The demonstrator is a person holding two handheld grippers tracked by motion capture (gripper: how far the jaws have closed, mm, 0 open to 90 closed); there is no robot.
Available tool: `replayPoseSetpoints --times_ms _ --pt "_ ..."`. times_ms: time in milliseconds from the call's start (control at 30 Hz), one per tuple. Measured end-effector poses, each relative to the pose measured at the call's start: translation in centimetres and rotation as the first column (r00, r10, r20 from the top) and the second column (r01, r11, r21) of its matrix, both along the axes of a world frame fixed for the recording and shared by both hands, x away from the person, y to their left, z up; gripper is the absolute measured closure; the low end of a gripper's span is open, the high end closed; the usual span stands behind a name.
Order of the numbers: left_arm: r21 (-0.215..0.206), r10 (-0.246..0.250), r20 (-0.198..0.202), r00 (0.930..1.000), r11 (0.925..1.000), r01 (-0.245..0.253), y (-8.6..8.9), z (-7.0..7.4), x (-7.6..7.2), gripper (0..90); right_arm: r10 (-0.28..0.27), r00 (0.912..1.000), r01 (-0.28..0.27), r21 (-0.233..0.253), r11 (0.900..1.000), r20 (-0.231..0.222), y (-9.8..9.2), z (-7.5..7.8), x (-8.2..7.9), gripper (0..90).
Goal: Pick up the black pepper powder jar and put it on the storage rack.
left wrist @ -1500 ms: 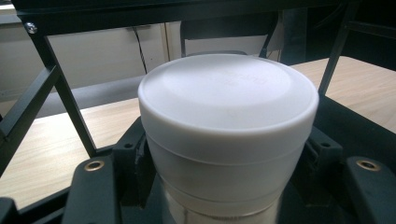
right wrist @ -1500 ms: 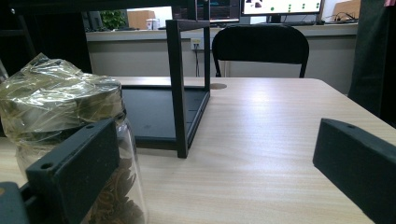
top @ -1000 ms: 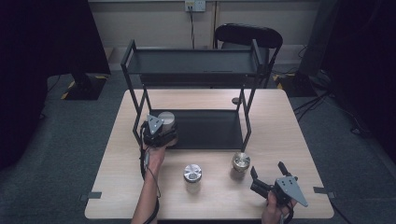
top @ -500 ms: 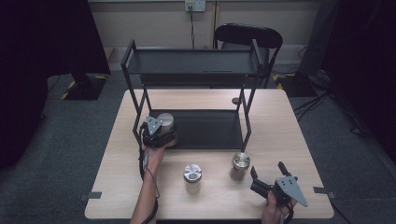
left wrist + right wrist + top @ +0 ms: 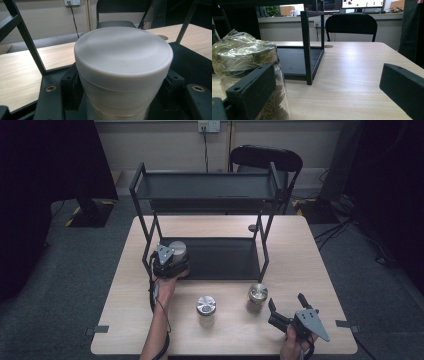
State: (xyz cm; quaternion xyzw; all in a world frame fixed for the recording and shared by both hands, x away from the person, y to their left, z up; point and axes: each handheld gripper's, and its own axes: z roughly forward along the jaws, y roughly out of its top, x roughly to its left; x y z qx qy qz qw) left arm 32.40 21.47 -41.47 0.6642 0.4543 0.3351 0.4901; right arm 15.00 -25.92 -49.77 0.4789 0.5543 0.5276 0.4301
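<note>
We see a light wooden table (image 5: 310, 270) carrying a black two-tier shelf rack (image 5: 207, 195) across its middle and far half. Two jars stand directly on the wood just in front of the rack — a metal-lidded jar (image 5: 205, 310) before its middle, a foil-capped jar (image 5: 257, 297) near its front right post. A white-lidded jar (image 5: 178, 252) sits at the front left corner of the rack's lower shelf (image 5: 220, 257).

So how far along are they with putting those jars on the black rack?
Nothing looks stowed yet: both shelves of the rack are bare. In hand: the left hand-held gripper is shut on a white-lidded jar at the lower shelf's front left edge. Left to do: the silver-lidded jar and the wrapped-lid jar stand on the table, the latter beside the open right hand-held gripper.
</note>
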Motion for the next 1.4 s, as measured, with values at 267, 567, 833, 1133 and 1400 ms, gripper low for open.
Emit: replayPoseSetpoints --times_ms 267,567,833,1133,1400 --pt "-0.017 -0.008 0.019 0.9998 0.9998 0.009 0.2 -0.4 -0.2 32.4 -0.001 1.0000 0.001 0.001 1.000 0.000 0.0 0.0 0.0 0.0" --pt "-0.026 0.023 0.050 0.9985 0.9994 -0.022 -0.2 0.7 -0.7 17.1 -0.001 1.0000 0.001 0.001 1.000 -0.002 0.0 0.0 0.0 0.0" --pt "-0.042 0.013 0.096 0.9953 0.9991 -0.009 -0.2 1.3 -1.6 8.8 -0.002 1.0000 0.002 0.001 1.000 -0.002 0.0 0.0 0.0 0.0" --pt "-0.068 0.035 0.150 0.9881 0.9974 -0.025 -0.2 1.9 -2.4 0.3 -0.001 1.0000 0.001 0.002 1.000 -0.002 0.0 0.0 0.0 0.0" --pt "-0.075 0.033 0.172 0.9845 0.9970 -0.020 -0.1 1.7 -3.2 1.0 -0.001 1.0000 0.001 0.002 1.000 0.001 0.0 0.0 0.0 0.0"
